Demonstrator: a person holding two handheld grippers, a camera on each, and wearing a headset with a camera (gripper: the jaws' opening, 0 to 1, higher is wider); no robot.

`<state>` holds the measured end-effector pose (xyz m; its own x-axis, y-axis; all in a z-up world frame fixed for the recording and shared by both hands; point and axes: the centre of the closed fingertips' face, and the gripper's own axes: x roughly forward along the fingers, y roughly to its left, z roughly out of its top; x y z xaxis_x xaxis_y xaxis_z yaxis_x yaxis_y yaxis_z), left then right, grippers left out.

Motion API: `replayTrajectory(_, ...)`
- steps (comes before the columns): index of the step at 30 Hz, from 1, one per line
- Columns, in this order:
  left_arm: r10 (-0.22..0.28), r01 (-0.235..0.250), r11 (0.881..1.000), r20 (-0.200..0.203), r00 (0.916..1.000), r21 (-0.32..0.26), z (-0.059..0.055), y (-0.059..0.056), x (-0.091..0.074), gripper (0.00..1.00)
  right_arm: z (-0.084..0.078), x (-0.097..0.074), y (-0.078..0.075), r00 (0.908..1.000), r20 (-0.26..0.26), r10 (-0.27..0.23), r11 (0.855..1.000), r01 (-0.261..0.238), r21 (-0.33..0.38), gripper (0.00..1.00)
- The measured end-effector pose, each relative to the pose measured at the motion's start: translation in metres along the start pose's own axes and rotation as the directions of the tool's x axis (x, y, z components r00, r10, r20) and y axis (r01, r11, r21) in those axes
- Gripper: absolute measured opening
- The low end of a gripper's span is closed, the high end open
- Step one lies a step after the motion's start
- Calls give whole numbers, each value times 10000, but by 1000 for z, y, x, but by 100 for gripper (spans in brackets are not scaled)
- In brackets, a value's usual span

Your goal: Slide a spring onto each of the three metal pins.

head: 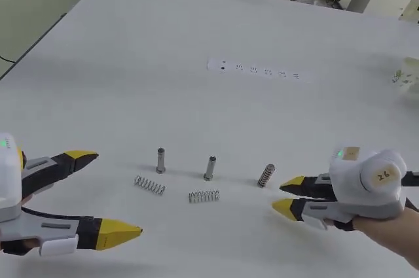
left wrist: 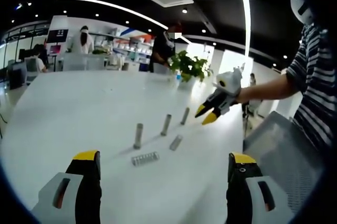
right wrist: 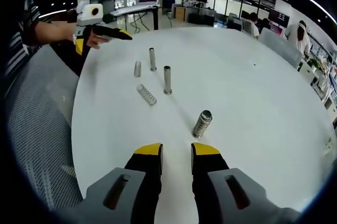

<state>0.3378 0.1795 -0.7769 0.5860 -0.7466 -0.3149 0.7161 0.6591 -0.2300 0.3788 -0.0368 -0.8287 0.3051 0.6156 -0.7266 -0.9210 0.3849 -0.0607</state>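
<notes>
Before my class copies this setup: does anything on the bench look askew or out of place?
The spring-covered right pin seems to lean, while the left pin and middle pin stand straight. The left spring and middle spring lie loose in front of them. Nothing else stands out.
</notes>
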Motion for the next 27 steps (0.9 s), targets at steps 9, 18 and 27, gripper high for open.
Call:
replayTrajectory(9,-43,43,10000,-15,10000,61,-1,-3,0,98,27,9,27,9954,-127,955,9892,-963,-1109,17)
replayTrajectory(18,-88,89,9999,-97,9999,137,-2,-4,0,98,45,22,40,9888,-361,1450,9678,-1494,-2027,17)
replayTrajectory(27,-123,125,9998,-154,9998,146,-3,-5,0,98,57,39,57,9801,-795,1819,9319,-1976,-3043,18)
